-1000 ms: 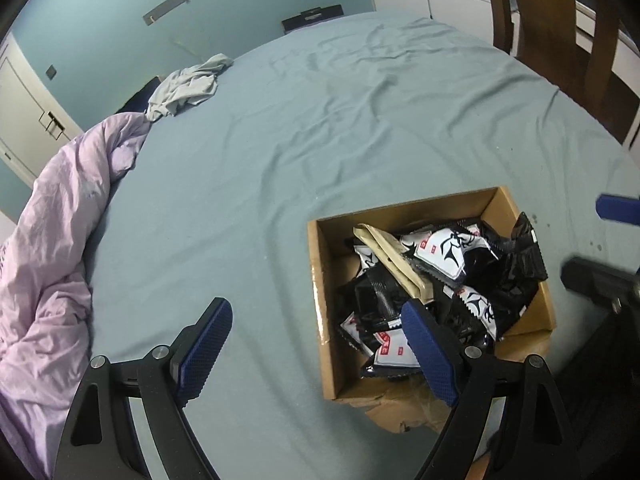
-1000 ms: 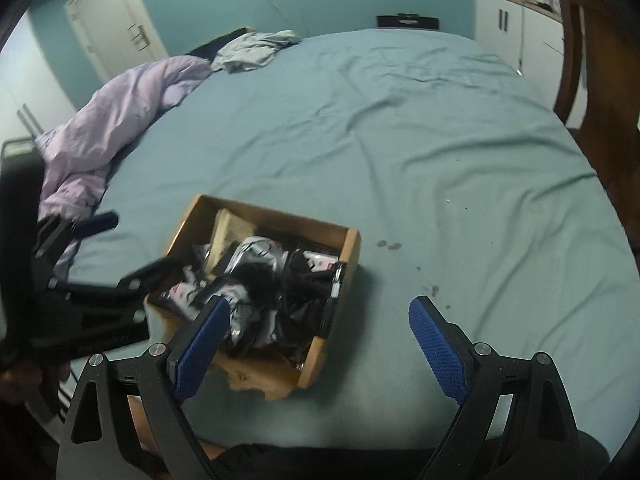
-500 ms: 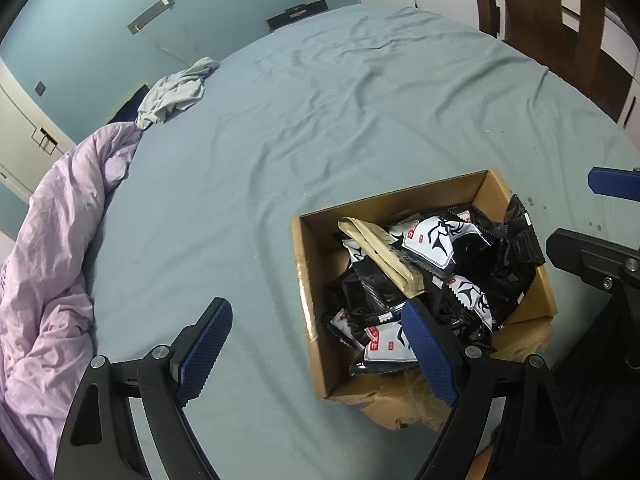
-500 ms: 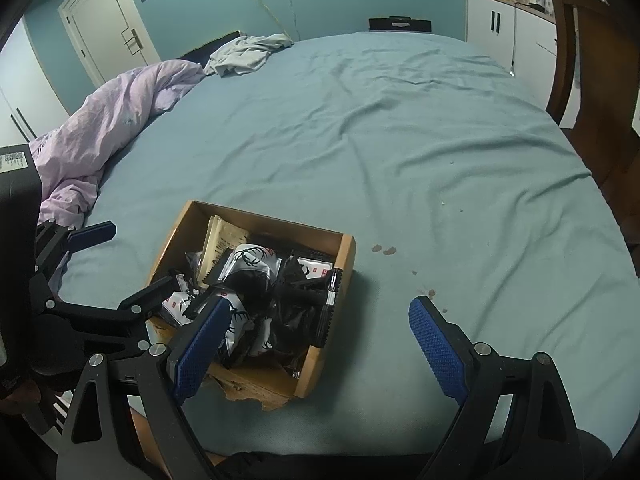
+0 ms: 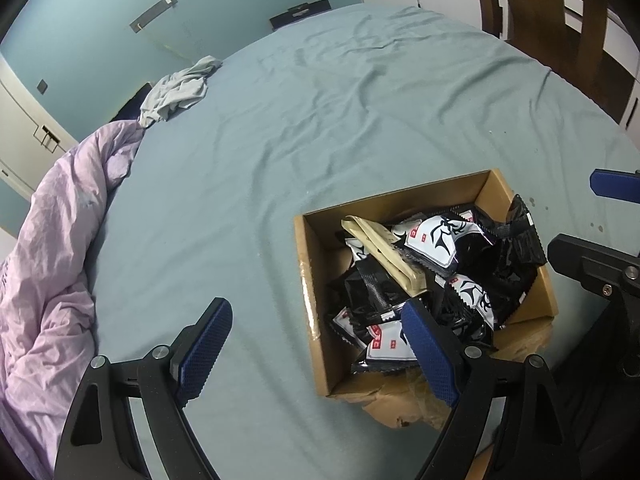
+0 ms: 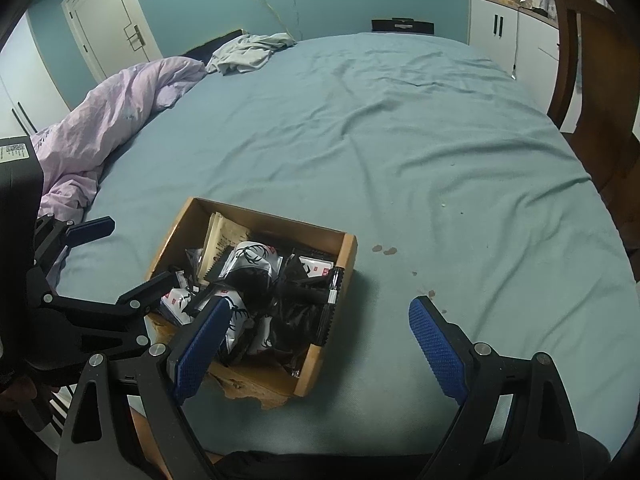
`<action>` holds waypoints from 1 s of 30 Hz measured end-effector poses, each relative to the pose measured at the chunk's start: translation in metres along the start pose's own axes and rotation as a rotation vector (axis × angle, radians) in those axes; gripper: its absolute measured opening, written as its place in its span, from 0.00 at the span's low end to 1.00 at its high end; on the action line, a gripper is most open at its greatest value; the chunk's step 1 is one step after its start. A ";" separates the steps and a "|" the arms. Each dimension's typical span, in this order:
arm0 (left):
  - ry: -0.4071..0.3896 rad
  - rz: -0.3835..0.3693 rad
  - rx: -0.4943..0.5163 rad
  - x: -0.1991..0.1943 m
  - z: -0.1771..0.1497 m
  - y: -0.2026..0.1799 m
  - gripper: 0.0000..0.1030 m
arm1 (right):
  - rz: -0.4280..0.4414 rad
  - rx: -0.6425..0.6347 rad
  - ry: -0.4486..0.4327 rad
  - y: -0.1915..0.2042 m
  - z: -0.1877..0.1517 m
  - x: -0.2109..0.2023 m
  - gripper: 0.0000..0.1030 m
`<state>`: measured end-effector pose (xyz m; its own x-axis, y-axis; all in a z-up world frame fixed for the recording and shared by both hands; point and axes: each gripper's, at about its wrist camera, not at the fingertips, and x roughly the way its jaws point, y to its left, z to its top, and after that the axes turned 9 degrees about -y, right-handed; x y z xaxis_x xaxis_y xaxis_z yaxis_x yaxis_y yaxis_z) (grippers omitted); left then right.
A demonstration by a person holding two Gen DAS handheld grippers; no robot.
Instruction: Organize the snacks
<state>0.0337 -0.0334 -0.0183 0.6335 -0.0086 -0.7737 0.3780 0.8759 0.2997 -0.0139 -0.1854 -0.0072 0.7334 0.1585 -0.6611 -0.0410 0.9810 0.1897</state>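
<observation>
An open cardboard box [image 5: 310, 276] sits on the grey-blue sheet near the front edge; it also shows in the right wrist view [image 6: 348, 256]. It holds several black and white snack packets [image 5: 436, 244] [image 6: 252, 260] and a beige packet [image 5: 380, 240]. My left gripper [image 5: 316, 340] is open and empty, its right finger over the box's near left corner. My right gripper [image 6: 320, 340] is open and empty, its left finger over the box's near edge. Each gripper shows in the other's view.
A crumpled lilac duvet [image 5: 52, 248] lies along the left side, with a grey cloth [image 6: 248, 54] at the far left. A wooden chair [image 5: 560, 28] stands at the right. Small dark stains [image 6: 384, 250] mark the sheet right of the box.
Both grippers have drawn back and up a little from the box, so it sits lower and more central in the views. Both jaws stay open. The box has not moved.
</observation>
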 end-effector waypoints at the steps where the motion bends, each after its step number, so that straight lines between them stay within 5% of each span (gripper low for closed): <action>1: 0.000 0.000 -0.001 0.000 0.000 0.000 0.85 | 0.001 0.001 0.000 0.000 0.000 0.000 0.88; 30: 0.003 -0.015 0.001 0.002 0.001 0.000 0.85 | -0.017 -0.022 0.029 0.007 0.001 0.007 0.88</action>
<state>0.0358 -0.0339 -0.0190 0.6256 -0.0205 -0.7799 0.3884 0.8752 0.2885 -0.0086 -0.1779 -0.0101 0.7144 0.1444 -0.6846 -0.0440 0.9858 0.1620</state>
